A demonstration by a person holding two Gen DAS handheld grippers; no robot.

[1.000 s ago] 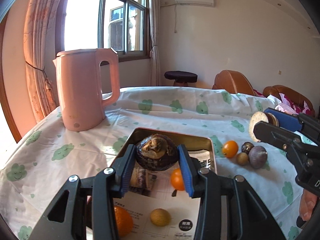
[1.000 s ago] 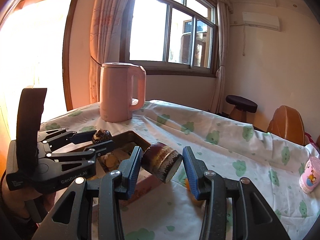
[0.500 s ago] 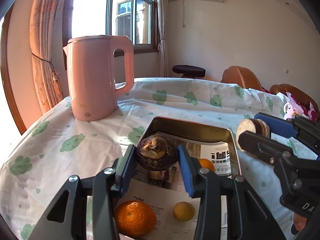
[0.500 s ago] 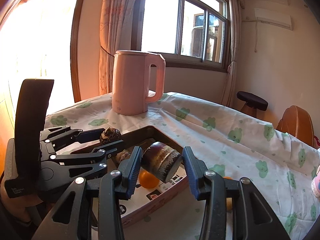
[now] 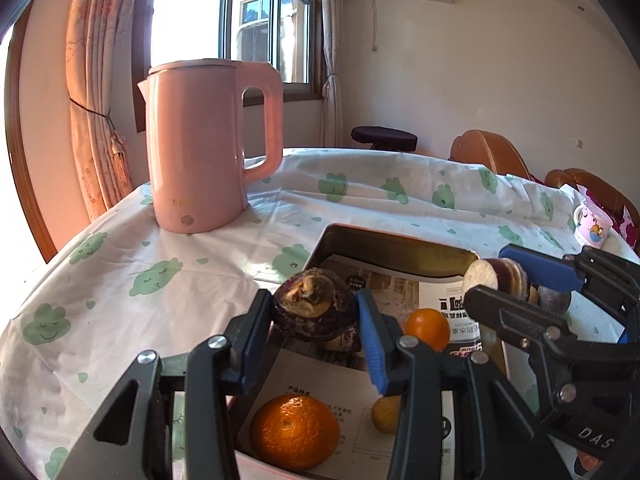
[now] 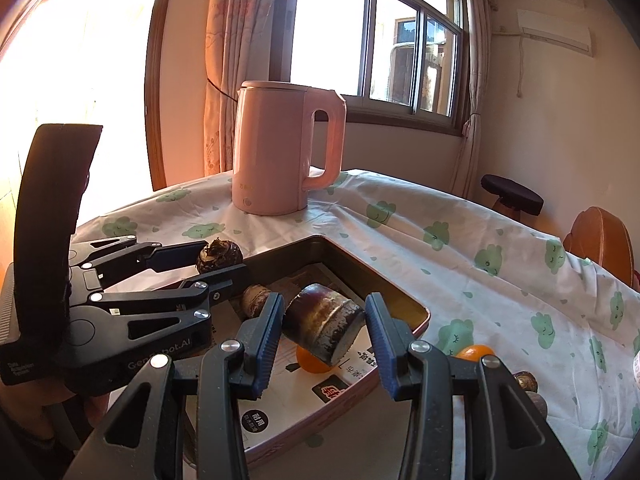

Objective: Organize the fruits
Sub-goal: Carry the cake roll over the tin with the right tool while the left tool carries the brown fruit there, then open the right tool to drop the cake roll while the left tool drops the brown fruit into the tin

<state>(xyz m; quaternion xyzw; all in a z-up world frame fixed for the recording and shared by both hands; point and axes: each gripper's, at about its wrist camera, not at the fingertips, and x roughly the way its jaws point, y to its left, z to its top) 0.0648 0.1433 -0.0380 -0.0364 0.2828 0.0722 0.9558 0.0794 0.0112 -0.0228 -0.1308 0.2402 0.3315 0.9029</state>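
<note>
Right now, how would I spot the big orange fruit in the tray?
Find the tall pink plastic kettle on the round table with the green-cloud cloth; in front of it sits the paper-lined metal tray. The big round dimpled orange lies at the tray's near edge, under the left gripper. It is far larger than the small smooth orange fruit and the small yellowish fruit.

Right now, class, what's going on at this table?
A person is sorting produce into a tray, with a tool in each hand. The left tool grips a round brown root above the tray; the right tool grips a cut dark chunk over it. A big orange and a small orange already lie inside.
</note>
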